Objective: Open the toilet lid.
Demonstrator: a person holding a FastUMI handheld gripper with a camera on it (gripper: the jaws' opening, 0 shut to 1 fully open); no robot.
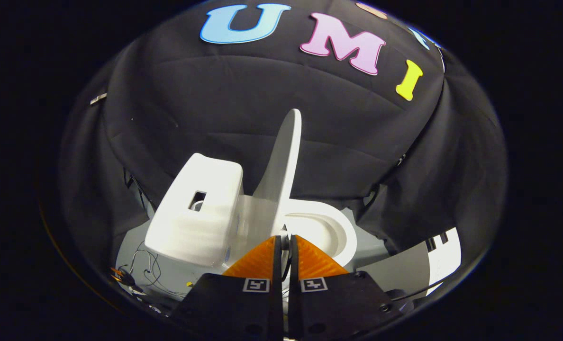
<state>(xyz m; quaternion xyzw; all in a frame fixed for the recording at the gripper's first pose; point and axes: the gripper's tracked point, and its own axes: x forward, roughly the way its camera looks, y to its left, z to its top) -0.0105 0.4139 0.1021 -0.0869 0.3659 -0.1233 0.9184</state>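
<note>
Fingers [285,242] nearly closed beneath raised toilet lid [281,166].

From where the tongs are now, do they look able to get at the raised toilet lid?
Probably yes. The tongs sit nearly closed at the foot of the lid, which stands upright beside the tank above the bowl. Nothing lies between them, though whether the fingers actually press the lid is unclear.

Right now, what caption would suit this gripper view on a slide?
Gripper pinches the near edge of the raised toilet lid, swung upright above the open bowl, beside the tank.
</note>
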